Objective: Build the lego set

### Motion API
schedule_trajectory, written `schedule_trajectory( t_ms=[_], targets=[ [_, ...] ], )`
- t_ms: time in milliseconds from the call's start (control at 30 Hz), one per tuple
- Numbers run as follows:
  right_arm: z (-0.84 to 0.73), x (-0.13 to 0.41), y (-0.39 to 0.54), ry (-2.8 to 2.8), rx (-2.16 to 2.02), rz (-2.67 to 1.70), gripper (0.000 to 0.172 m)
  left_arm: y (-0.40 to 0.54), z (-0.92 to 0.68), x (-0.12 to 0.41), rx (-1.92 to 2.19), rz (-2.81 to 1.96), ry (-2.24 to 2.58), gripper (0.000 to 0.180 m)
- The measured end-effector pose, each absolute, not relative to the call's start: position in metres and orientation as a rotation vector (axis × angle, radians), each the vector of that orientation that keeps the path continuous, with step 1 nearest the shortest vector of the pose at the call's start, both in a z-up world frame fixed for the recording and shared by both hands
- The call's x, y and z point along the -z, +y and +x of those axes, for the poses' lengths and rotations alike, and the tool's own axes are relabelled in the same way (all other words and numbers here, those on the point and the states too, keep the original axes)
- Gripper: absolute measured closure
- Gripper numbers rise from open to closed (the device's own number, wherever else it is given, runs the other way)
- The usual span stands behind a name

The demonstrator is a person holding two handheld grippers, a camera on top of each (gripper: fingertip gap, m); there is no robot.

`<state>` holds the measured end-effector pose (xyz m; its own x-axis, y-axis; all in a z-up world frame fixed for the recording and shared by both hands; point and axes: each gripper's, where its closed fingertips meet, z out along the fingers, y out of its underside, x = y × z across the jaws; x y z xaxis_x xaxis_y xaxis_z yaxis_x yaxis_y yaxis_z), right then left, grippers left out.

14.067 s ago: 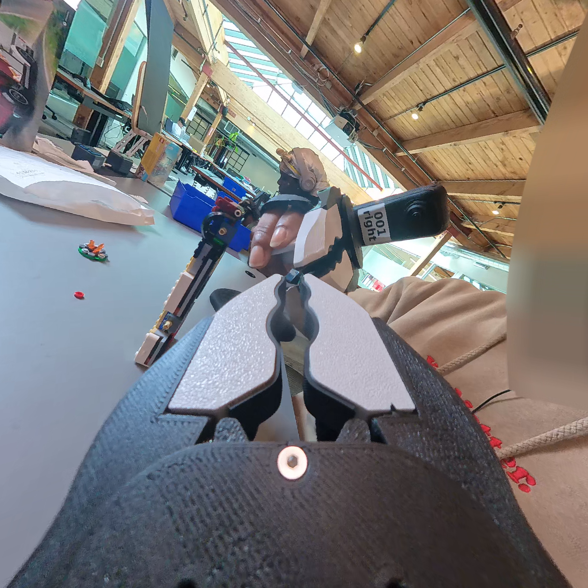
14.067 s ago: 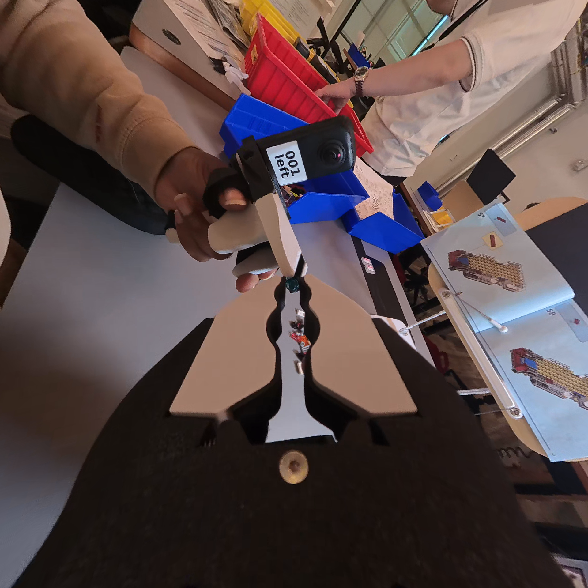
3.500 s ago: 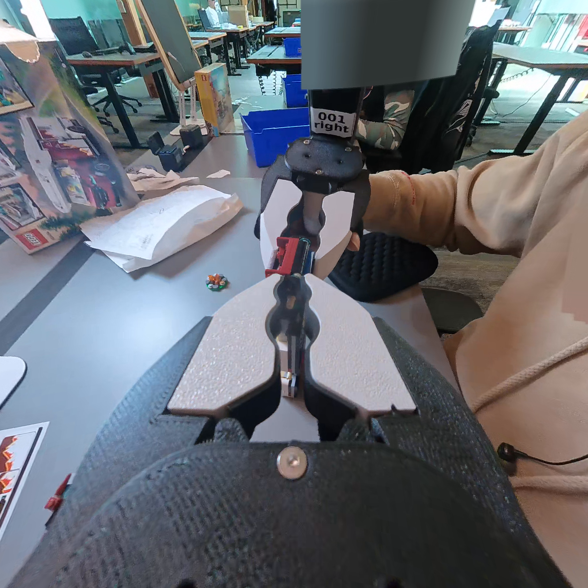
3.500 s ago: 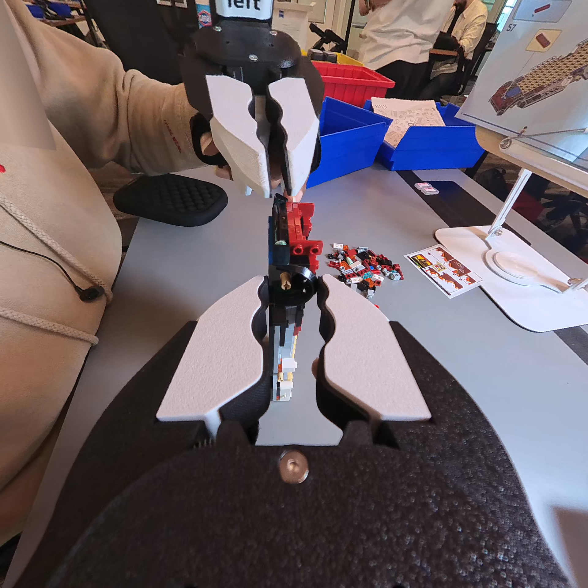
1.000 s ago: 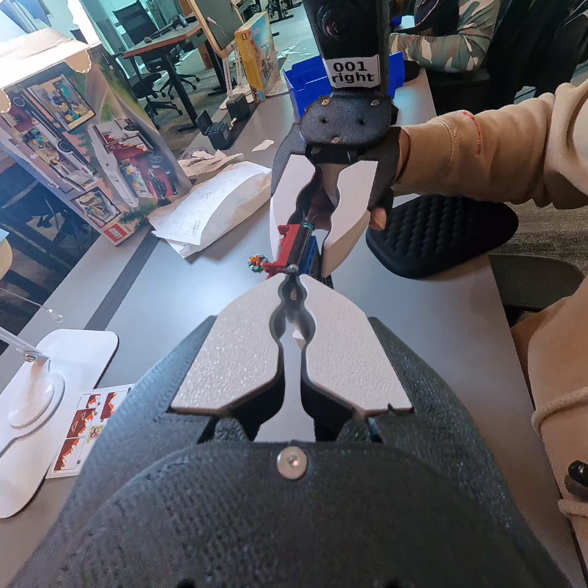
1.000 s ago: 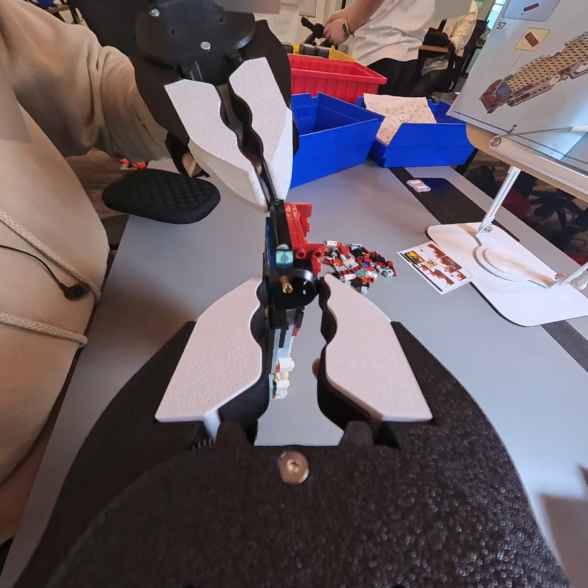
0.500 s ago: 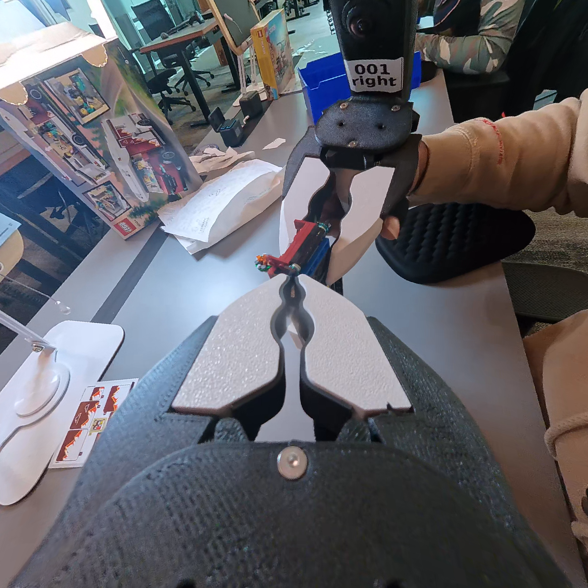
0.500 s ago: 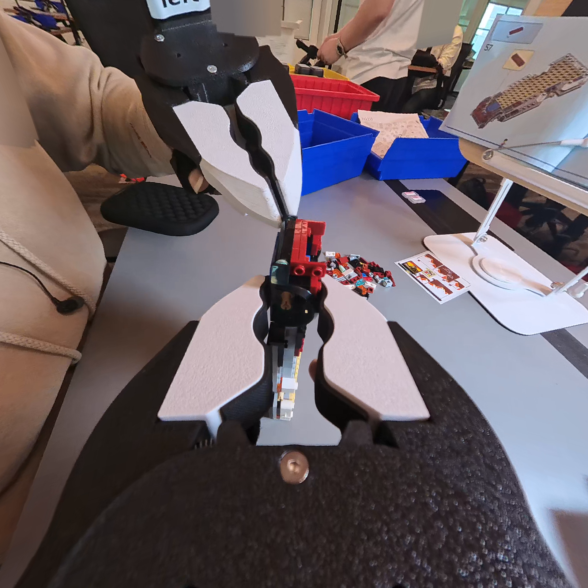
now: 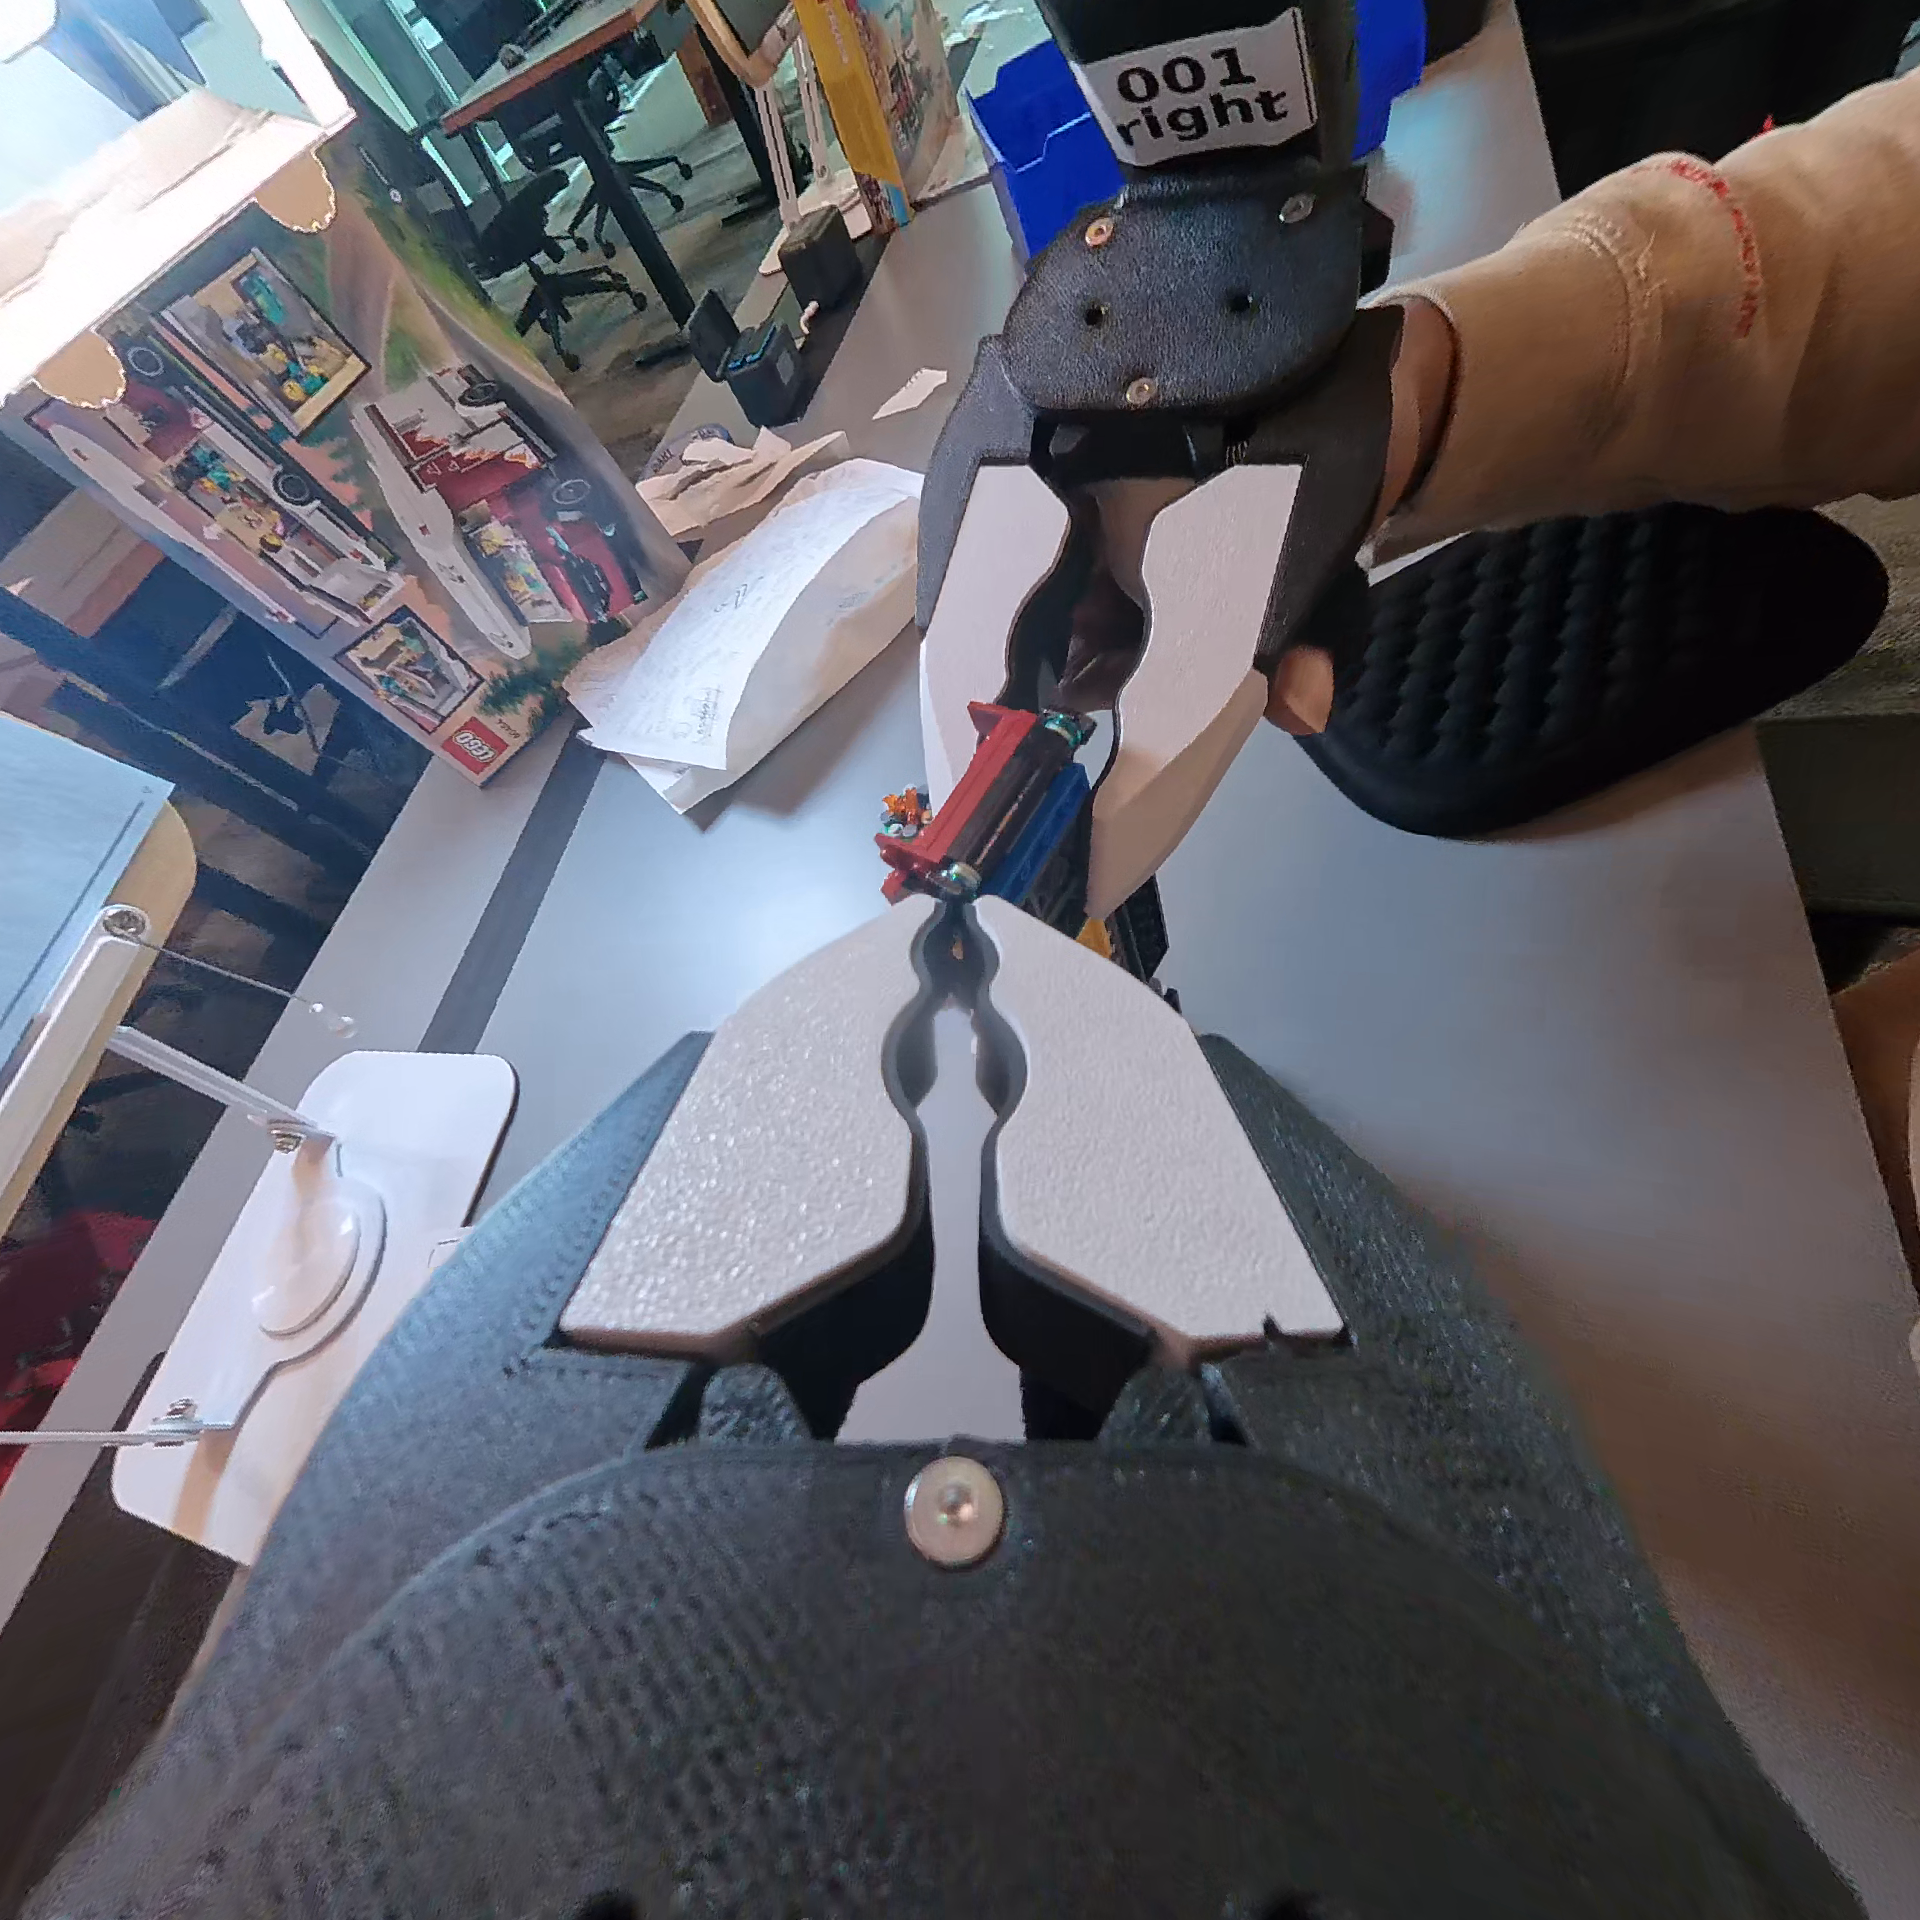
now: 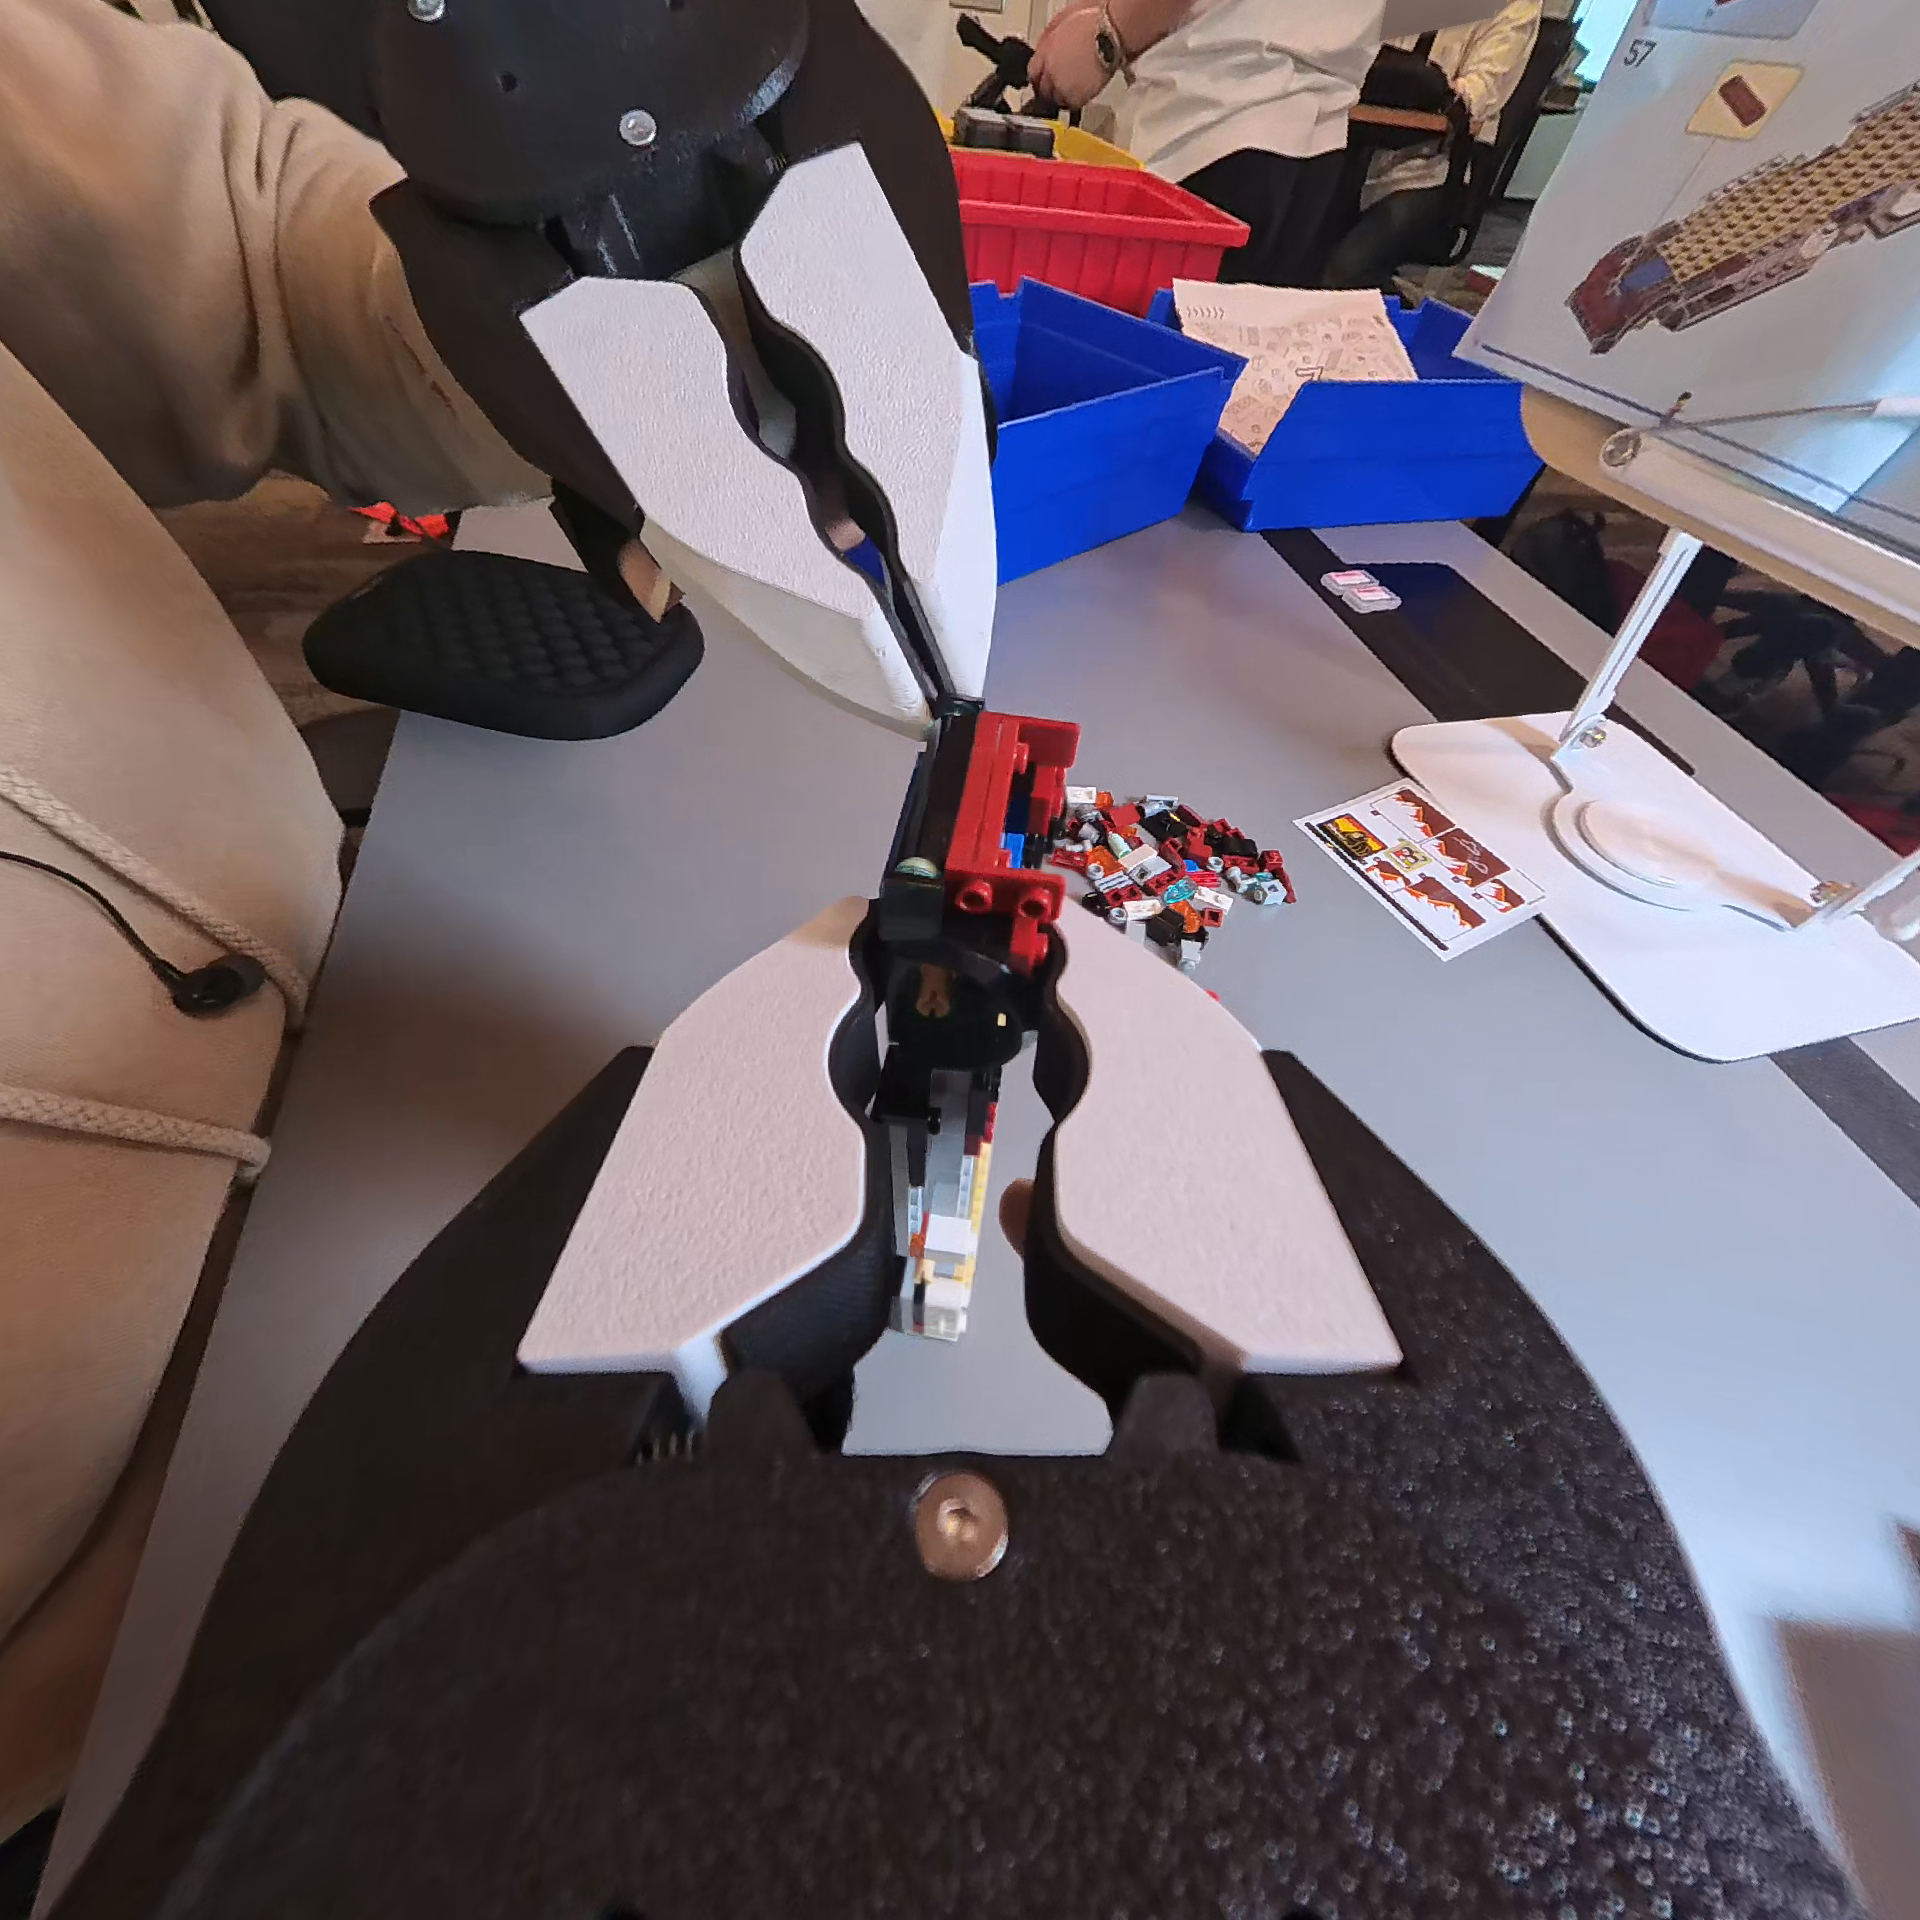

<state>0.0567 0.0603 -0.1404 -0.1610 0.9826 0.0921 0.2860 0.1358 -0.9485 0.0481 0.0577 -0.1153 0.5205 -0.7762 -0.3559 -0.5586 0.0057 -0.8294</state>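
Right wrist view puts the brick-built model (image 10: 971, 935) squarely between my right gripper (image 10: 961, 961) fingers, held up off the grey tabletop (image 10: 582, 904) with both white pads pressed against its black round middle. It is a long, thin assembly: a dark red and black block with a strip of blue at the far end, a black wheel-like disc in the clamp, and a paler tail of grey, white and tan bricks running back toward the gripper body.

I judge it light and rigid, but only as strong as its stud joints, so it should snap apart under twisting or a hard squeeze. The plastic is smooth and likely slippery. The thick black middle looks the soundest place to hold; the thin tail and the red end look easy to lever off.

My left gripper (image 9: 954, 912) has its tips drawn almost together, touching the tip of the model's red end right at a small silvery stud (image 9: 958, 881); whether it pinches a small piece I cannot tell.

Loose small bricks (image 10: 1174, 862) lie just beyond the model, with a sticker sheet (image 10: 1418, 868) beside them and blue bins (image 10: 1101, 436) farther back.
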Motion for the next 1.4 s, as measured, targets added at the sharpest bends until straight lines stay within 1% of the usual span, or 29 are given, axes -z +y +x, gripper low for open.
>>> schedule_trajectory(
  t_ms=[67, 167, 300, 567, 667, 700, 800, 1033, 1400],
  targets=[
    [0.055, 0.141, 0.059, -1.599, -1.063, -1.265, 0.147, 0.059, 0.047, 0.115, 0.201, -1.664, 1.171, 0.178],
    [0.054, 0.144, 0.067, -1.611, -0.927, -1.244, 0.147, 0.060, 0.048, 0.114, 0.179, -1.655, 1.196, 0.179],
    [0.054, 0.142, 0.067, -1.590, -0.999, -1.272, 0.148, 0.062, 0.048, 0.112, 0.198, -1.645, 1.191, 0.179],
    [0.054, 0.143, 0.068, -1.613, -0.959, -1.282, 0.147, 0.063, 0.047, 0.114, 0.126, -1.603, 1.240, 0.179],
    [0.053, 0.142, 0.068, -1.610, -0.964, -1.292, 0.147, 0.061, 0.046, 0.113, 0.241, -1.609, 1.201, 0.178],
    [0.053, 0.142, 0.069, -1.607, -0.975, -1.297, 0.147, 0.060, 0.046, 0.111, 0.299, -1.613, 1.171, 0.174],
    [0.053, 0.143, 0.069, -1.619, -0.984, -1.300, 0.147, 0.063, 0.041, 0.111, 0.295, -1.604, 1.145, 0.170],
    [0.049, 0.142, 0.065, -1.652, -1.033, -1.301, 0.147, 0.062, 0.043, 0.112, 0.326, -1.596, 1.153, 0.174],
    [0.050, 0.142, 0.067, -1.675, -1.077, -1.288, 0.147, 0.065, 0.045, 0.112, 0.489, -1.695, 1.177, 0.175]
  ],
)
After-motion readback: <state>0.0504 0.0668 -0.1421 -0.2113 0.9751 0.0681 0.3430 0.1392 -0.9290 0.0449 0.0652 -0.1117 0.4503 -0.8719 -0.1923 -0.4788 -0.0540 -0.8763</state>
